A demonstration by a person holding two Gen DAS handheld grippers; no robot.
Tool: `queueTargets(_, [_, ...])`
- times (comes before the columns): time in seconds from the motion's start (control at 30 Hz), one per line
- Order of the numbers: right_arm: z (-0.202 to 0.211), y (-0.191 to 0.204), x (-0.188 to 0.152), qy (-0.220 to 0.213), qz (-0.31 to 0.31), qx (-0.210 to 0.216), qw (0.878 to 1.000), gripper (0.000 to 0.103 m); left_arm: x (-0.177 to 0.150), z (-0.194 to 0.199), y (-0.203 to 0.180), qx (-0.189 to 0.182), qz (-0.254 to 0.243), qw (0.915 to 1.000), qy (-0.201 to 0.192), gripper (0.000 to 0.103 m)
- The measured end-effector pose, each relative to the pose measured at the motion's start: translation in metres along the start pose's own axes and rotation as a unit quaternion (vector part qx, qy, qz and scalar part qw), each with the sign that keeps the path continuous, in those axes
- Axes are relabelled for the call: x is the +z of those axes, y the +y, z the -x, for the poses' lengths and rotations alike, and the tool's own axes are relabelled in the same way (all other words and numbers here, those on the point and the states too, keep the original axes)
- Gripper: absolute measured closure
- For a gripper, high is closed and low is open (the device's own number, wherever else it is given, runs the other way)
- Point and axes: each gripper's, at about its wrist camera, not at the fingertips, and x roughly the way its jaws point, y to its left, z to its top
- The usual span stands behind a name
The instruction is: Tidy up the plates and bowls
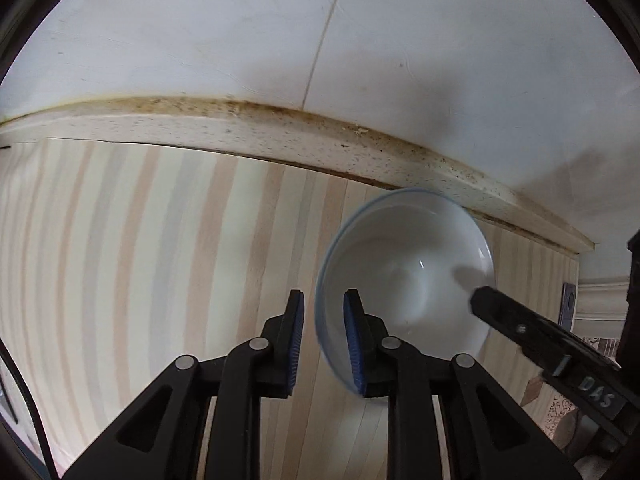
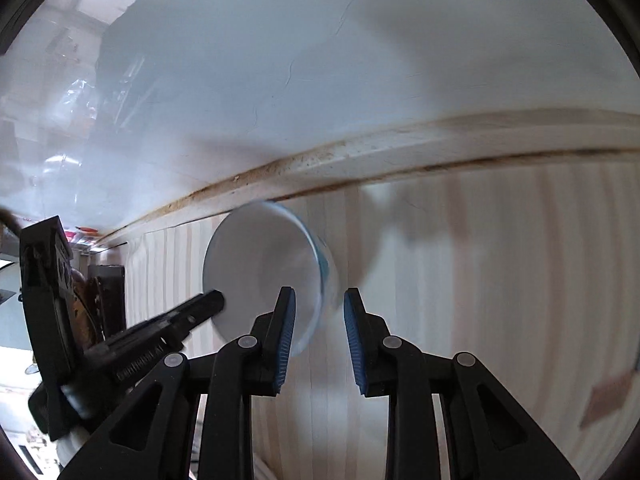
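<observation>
Glossy ceramic bowl [image 1: 404, 264]; wood-grain counter [image 1: 160, 260] (matt).

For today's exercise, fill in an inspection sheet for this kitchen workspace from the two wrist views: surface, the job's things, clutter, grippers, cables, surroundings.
Surface: striped wood-look counter, edged at the back by a stained, speckled ledge.
Job's things: one white bowl with a blue rim, blurred; no plates seen.
Clutter: nothing seen on the counter.
Grippers: left gripper straddles the bowl's rim on one side, right gripper straddles it on the opposite side; both look closed on the rim, though blur hides the contact.
Cables: a dark cord at the left wrist view's lower left edge.
Surroundings: white wall with a seam and stains; blurred household items beyond the counter's end.
</observation>
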Motion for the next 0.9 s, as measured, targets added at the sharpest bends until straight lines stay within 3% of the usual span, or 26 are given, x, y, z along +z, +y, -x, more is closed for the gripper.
queueTargets(0.07, [-0.016, 0.003, 0.003, 0.007, 0.006, -0.008, 1.0, 0.085, -0.001, -0.001, -0.002, 0.001, -0.005, 1.0, -0.002, 0.087])
queueTargets(0.17, [-0.028, 0.005, 0.003, 0.015, 0.013, -0.026, 0.999, 0.091, -0.004, 0.001, -0.007, 0.01, -0.018, 0.9997, -0.01, 0.087])
queueTargets(0.57, [-0.016, 0.012, -0.012, 0.0, 0.045, -0.047, 0.998, 0.092, -0.018, 0.02, -0.022, 0.008, -0.036, 0.9992, -0.018, 0.087])
queueTargets(0.9, [0.038, 0.011, -0.053, -0.018, 0.044, -0.039, 0.998, 0.092, -0.068, 0.073, -0.035, -0.016, -0.061, 0.9975, -0.031, 0.087])
